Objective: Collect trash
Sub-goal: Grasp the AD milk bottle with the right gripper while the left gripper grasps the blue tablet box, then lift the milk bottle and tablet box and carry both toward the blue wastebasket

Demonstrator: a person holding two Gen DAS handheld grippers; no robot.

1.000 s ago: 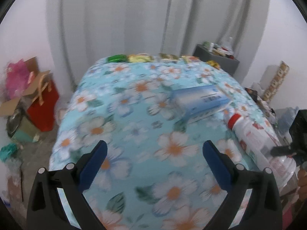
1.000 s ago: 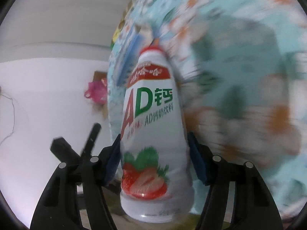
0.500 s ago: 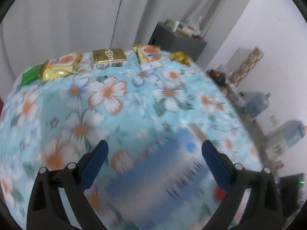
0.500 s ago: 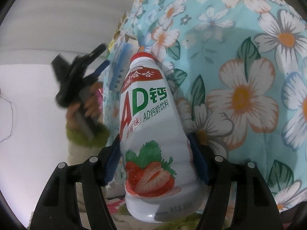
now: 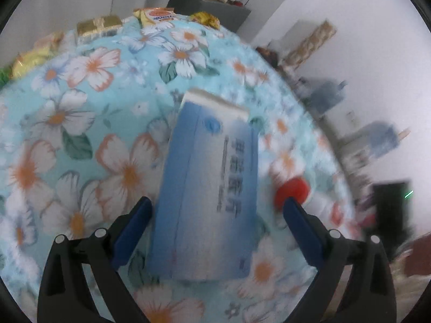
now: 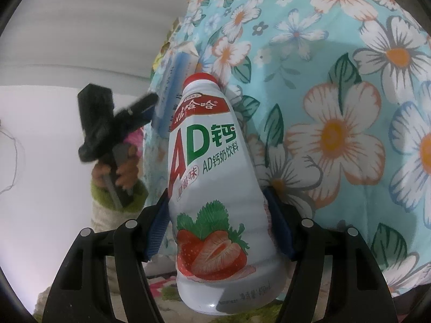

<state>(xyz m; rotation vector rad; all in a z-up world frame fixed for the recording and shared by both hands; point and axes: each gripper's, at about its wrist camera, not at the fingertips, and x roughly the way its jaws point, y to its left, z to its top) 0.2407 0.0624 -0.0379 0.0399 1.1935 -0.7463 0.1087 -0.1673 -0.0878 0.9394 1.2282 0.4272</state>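
Bottle (image 6: 215, 183) was clamped in right tongs (image 6: 218, 223), off the table (image 6: 350, 53) edge. Left tongs (image 5: 215, 223) gaped astride box (image 5: 207, 188) on table, lined up to grab.

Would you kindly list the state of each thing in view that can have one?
Left gripper: open, fingers either side of the box.
Right gripper: shut on the bottle.
White strawberry-milk bottle with red cap: capped, held.
Blue and white carton box: closed, lying flat on the floral tablecloth, not gripped.
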